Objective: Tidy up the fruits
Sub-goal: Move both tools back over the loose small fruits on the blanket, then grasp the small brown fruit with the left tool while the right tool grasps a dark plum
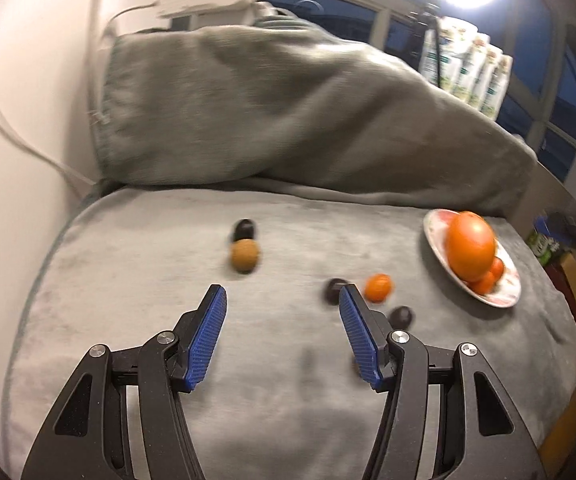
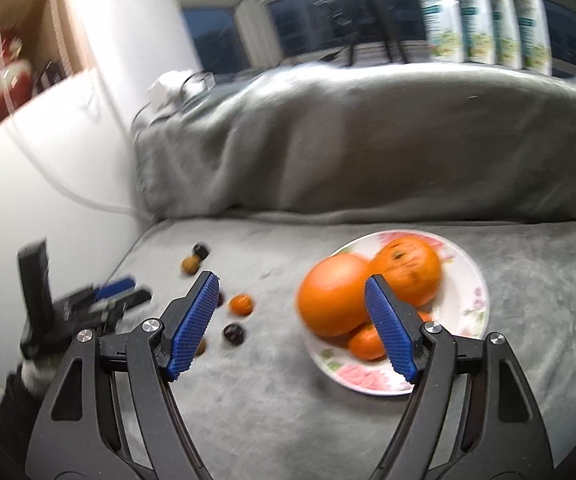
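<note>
- Left gripper (image 1: 282, 294): jaws moderately apart, nothing between them, above the grey cushion (image 1: 128, 280).
- Loose fruit, left to right: brown fruit (image 1: 244, 255) touching a dark one (image 1: 244, 229); small orange (image 1: 378, 287) with two dark fruits close by. Judged light, round, apt to roll; grip across the middle.
- Plate (image 2: 469, 280): holds the oranges.
- Right gripper (image 2: 291, 280): jaws wide, empty.
- Blur obscures fruit type; one dark fruit is partly hidden behind the left gripper's finger.

A home living room: grey blanket-draped sofa (image 2: 367, 152) beneath night-dark windows (image 2: 224, 36), floral plate (image 2: 475, 292).
</note>
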A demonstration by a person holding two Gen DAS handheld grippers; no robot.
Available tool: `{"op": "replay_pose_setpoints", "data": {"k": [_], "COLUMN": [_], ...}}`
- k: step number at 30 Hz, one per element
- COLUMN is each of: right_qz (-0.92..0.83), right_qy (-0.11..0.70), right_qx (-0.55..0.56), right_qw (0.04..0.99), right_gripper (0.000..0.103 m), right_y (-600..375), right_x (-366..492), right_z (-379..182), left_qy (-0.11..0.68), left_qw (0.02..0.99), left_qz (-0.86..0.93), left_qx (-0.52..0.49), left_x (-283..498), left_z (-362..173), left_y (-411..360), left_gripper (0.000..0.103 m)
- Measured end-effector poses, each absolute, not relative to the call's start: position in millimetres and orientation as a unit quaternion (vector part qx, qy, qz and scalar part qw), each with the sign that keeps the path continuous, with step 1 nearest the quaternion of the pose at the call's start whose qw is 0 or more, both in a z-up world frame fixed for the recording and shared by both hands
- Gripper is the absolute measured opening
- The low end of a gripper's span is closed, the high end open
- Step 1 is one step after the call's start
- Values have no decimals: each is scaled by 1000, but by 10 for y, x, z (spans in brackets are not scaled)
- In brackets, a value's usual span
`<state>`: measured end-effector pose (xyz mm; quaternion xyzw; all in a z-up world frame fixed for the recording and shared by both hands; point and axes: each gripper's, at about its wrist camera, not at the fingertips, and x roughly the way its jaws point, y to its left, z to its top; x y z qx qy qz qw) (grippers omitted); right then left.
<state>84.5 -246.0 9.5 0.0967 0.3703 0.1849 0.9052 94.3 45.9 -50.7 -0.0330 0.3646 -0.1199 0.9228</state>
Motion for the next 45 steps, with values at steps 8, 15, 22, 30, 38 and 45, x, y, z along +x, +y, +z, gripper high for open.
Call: {"op": "replay_pose_setpoints", "data": {"k": [8, 15, 22, 30, 38, 45], "right_qz": [225, 240, 256, 247, 247, 248], "right_qy": [393, 408, 444, 471, 474, 482], "right_qx": [50, 34, 25, 11, 1, -6], "right_qw": [890, 880, 859, 847, 845, 840], "right_gripper": [78, 70, 51, 44, 43, 40], "right_y": [-2009, -1777, -1567, -1463, -1428, -1374], "right_x": [784, 891, 989, 1103, 1162, 1206], "right_z": [-90, -219, -455, -696, -769, -863], "left_qy": [381, 391, 397, 418, 429, 436], "left_qw": [915, 910, 906, 896, 891, 890], "left_qz": [-112, -115, -122, -120, -120, -118], "left_qx": [-72, -81, -81, -88, -85, -60], "left_x": [1148, 1299, 1480, 1693, 1769, 1841], "left_z": [-646, -725, -749, -892, -967, -984], "left_y": [726, 751, 744, 703, 689, 589], "left_gripper": [58, 58, 56, 48, 48, 44]}}
